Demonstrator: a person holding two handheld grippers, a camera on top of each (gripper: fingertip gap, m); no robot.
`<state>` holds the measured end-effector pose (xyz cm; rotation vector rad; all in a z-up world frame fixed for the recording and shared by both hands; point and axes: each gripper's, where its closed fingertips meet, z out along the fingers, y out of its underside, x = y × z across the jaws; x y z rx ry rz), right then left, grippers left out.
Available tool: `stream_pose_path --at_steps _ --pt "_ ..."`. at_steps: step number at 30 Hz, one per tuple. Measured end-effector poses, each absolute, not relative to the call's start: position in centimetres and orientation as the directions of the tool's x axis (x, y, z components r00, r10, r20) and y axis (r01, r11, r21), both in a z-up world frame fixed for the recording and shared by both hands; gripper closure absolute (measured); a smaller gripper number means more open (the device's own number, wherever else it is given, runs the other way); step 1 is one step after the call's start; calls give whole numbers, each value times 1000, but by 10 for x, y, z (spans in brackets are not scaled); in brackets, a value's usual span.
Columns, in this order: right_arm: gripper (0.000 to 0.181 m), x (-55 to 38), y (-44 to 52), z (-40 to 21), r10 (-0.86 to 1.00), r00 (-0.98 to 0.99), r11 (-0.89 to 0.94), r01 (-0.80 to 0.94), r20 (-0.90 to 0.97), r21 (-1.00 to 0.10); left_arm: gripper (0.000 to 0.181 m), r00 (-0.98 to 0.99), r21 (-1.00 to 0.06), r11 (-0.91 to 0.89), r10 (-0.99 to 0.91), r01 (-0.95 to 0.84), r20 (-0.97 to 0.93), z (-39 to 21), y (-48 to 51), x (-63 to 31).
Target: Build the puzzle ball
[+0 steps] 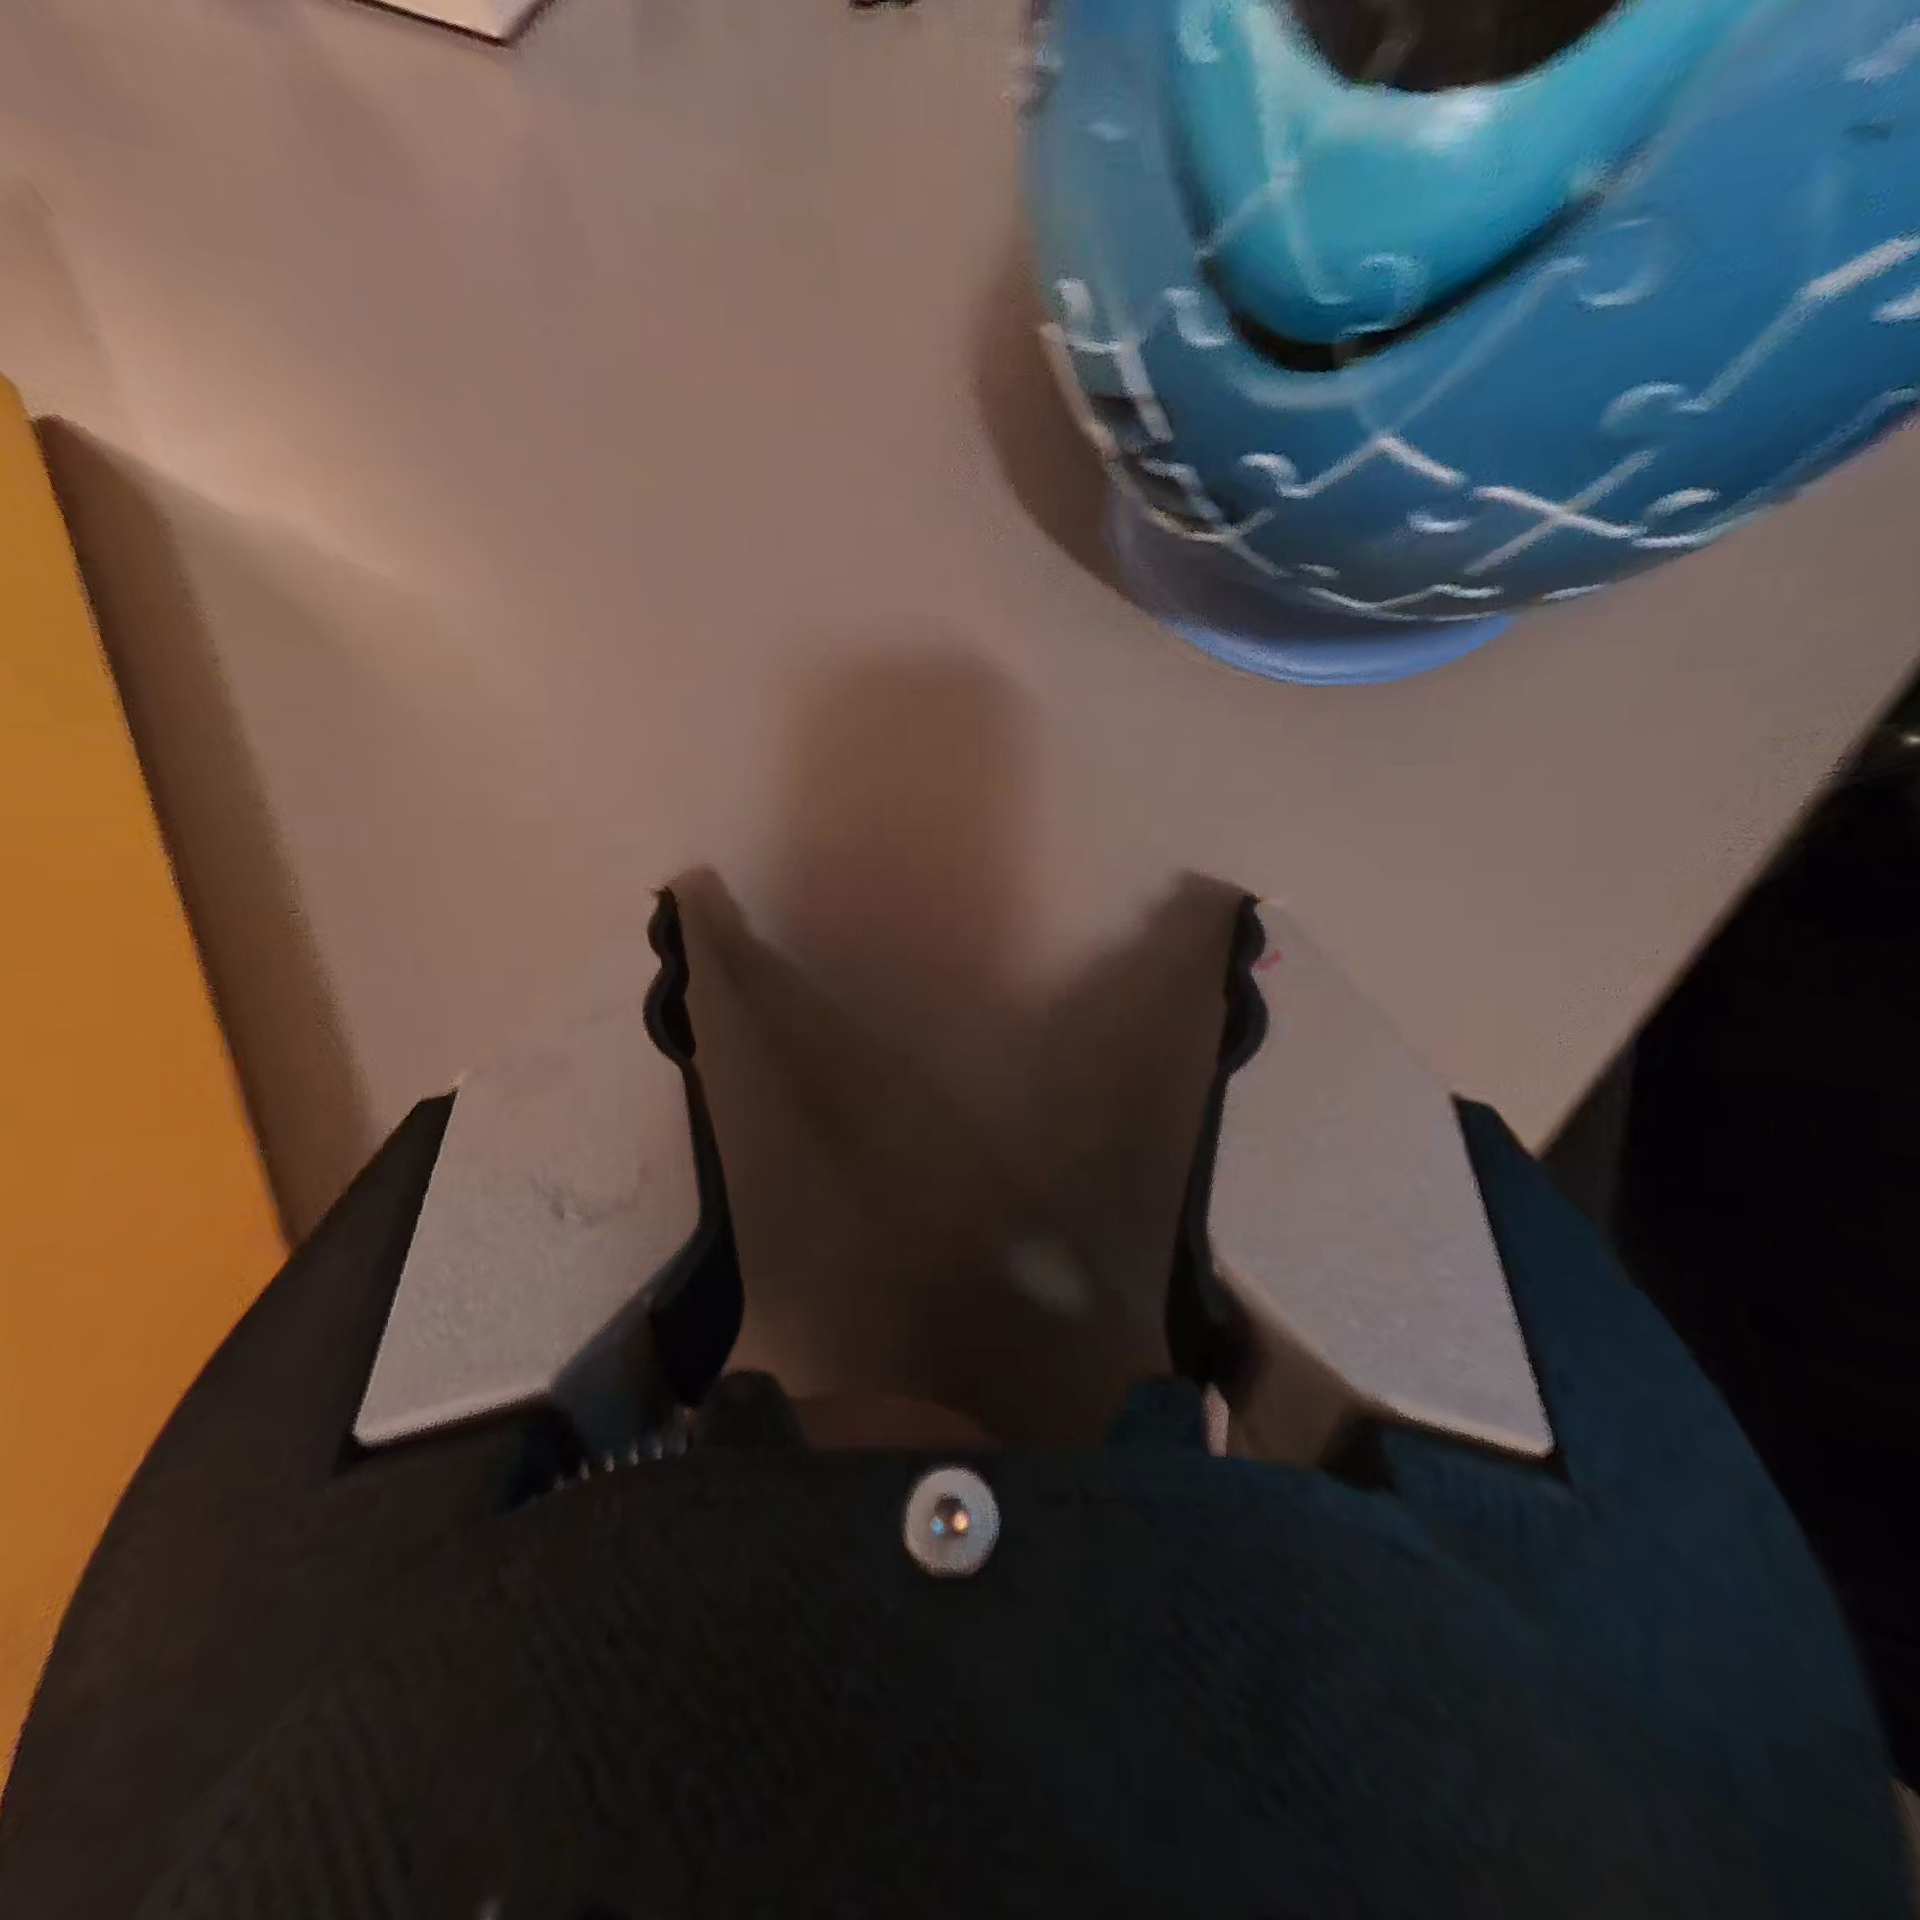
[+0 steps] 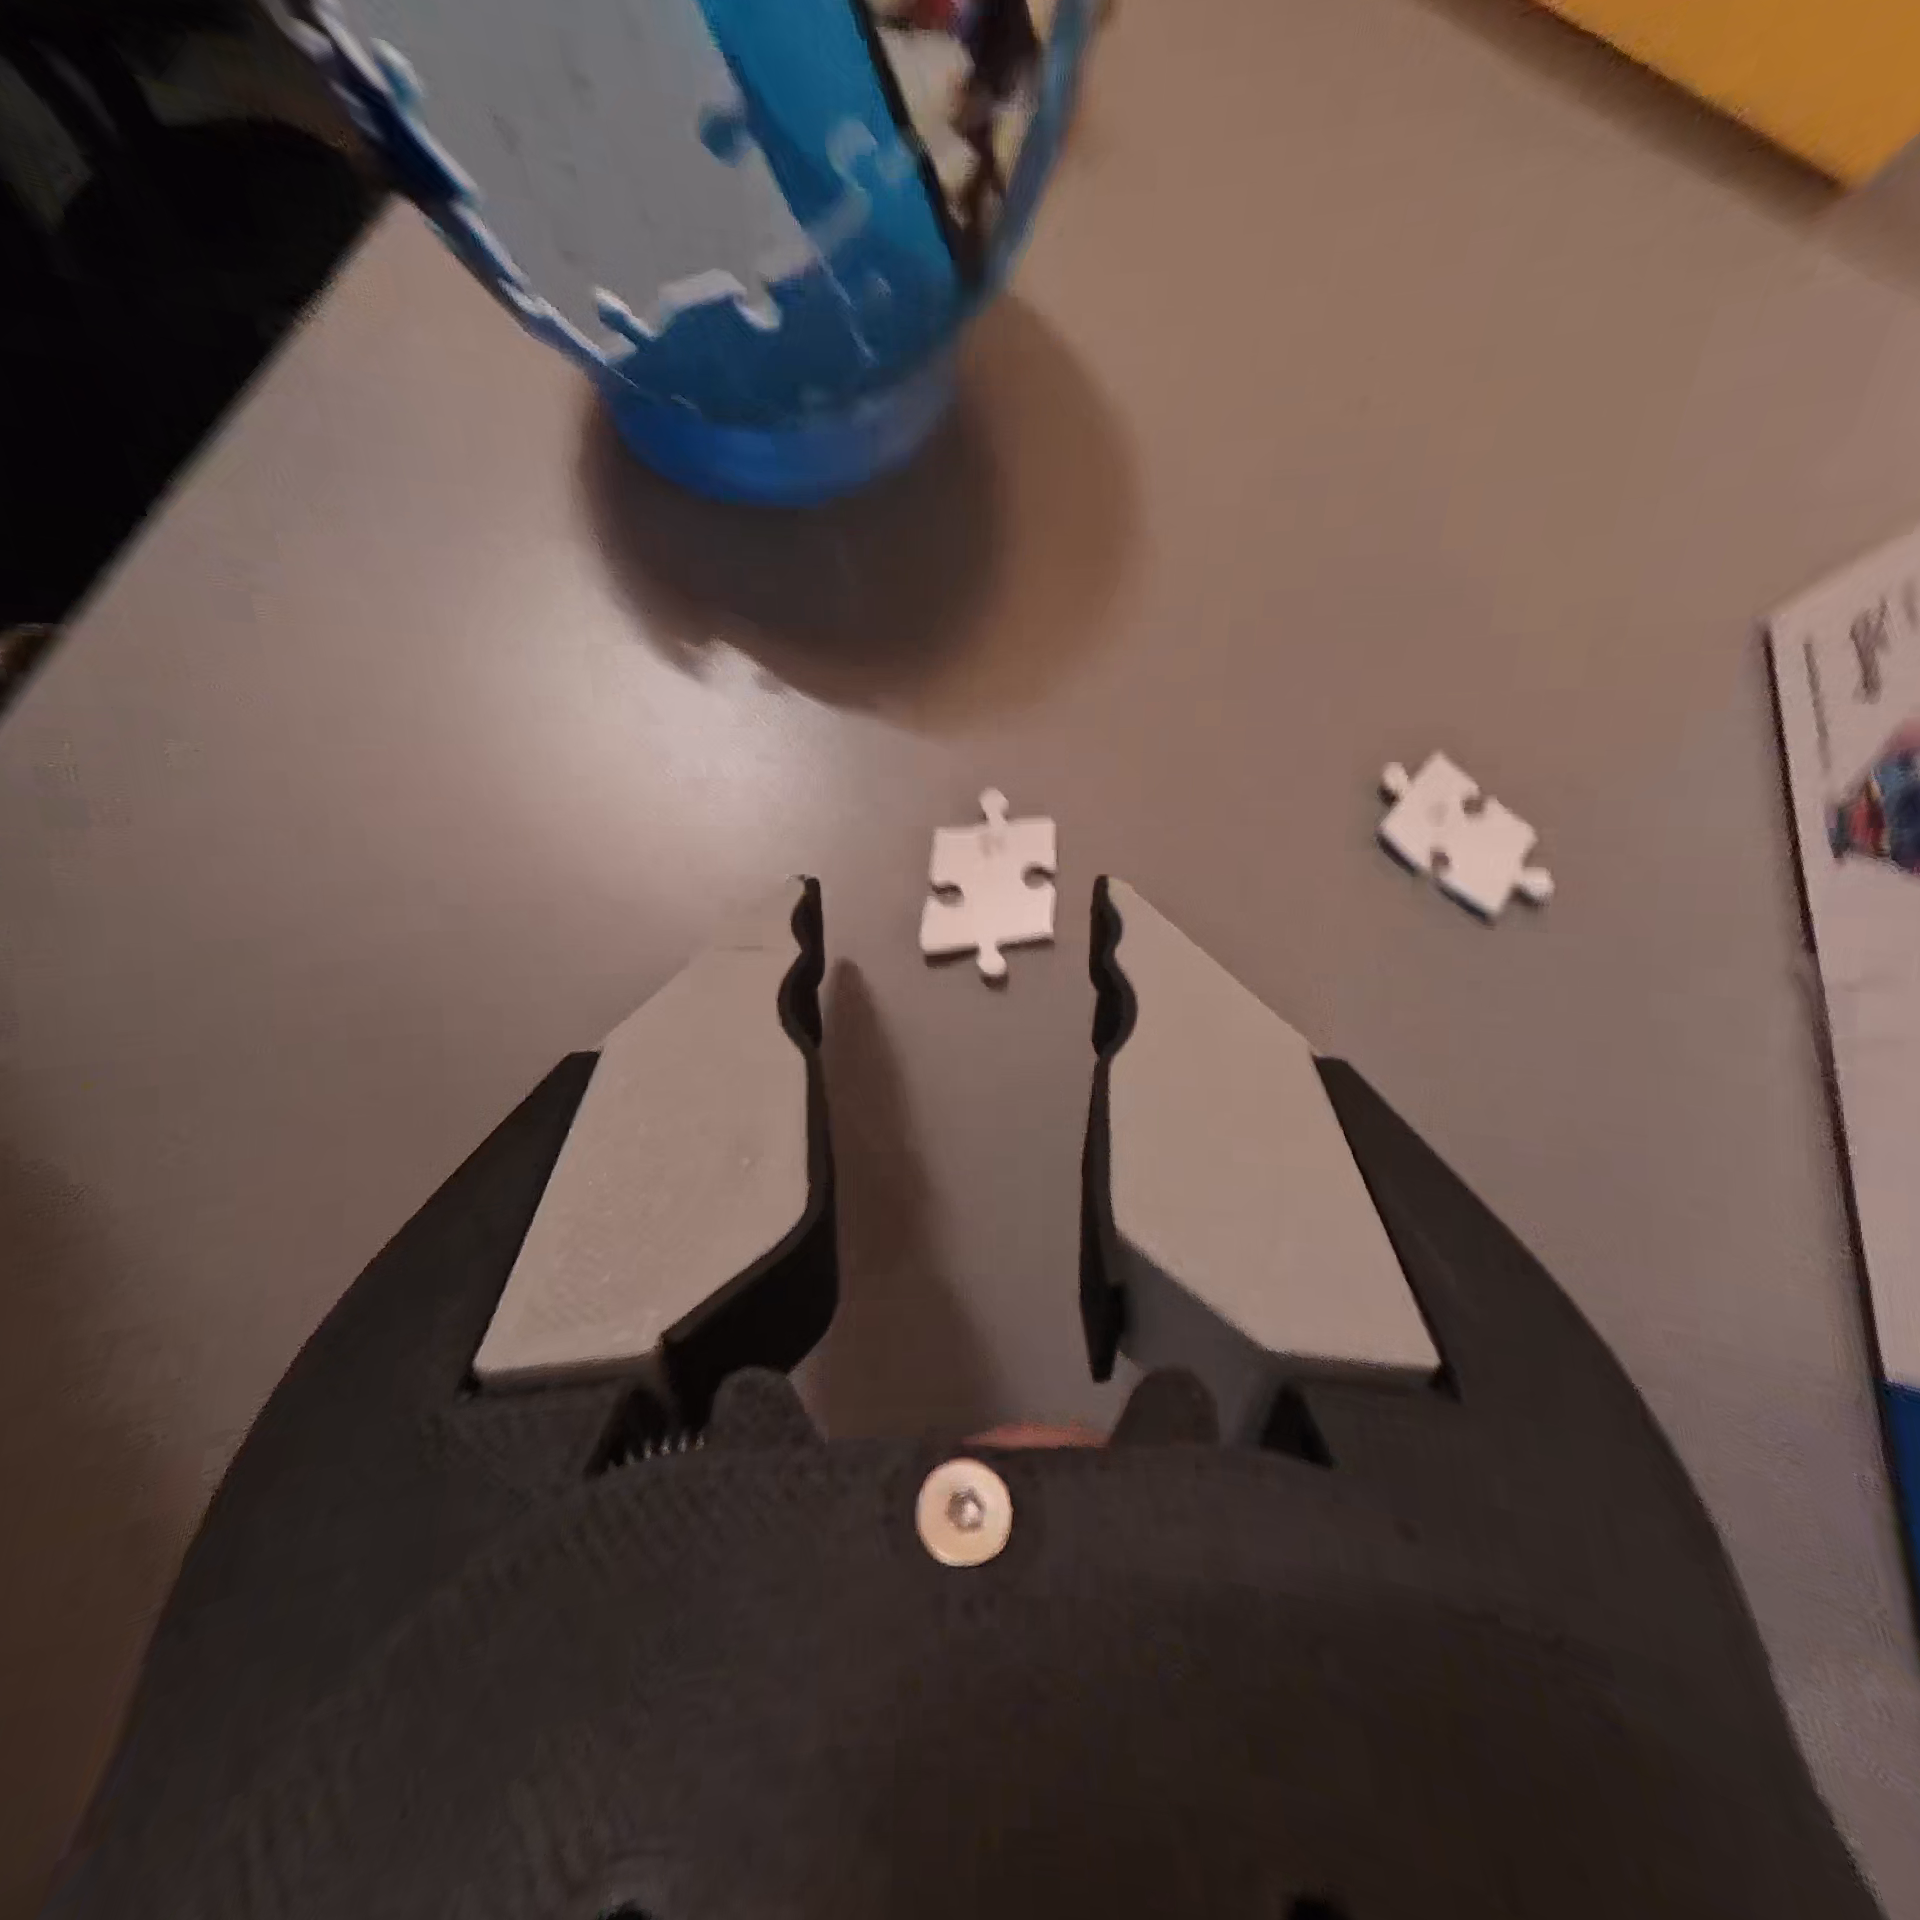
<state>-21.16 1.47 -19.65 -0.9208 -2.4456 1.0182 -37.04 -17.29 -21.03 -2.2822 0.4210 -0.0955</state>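
Looks like a desk or hobby table indoors, can't pin down home vs office; plain grey table point(image 2: 312, 831) under warm dim light; a half-built blue puzzle ball point(image 2: 748, 239) sits on a stand, two loose pieces point(image 2: 989, 900) lie face down nearby; a printed leaflet point(image 2: 1860, 935) at the right edge; something yellow point(image 2: 1745, 73) at the far corner, too blurred to identify.

I can read nothing in either view. The only print I see is on a leaflet point(image 2: 1860, 935) at the right edge of the surface point(image 2: 1247, 520), beside a coloured picture; it is cut off and too blurred for me to read.
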Motion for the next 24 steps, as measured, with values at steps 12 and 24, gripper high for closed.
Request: stream_pose_path --at_steps 12,24 --pt "118 -217 45 -209 859 -505 391 543 83 -743 142 937 -746 -607 -343 -275 -66 -208 -107 -391" --pt "114 -215 43 -212 886 -464 326 592 19 -737 132 957 -747 -620 -282 -240 -73 -208 -92 -404"
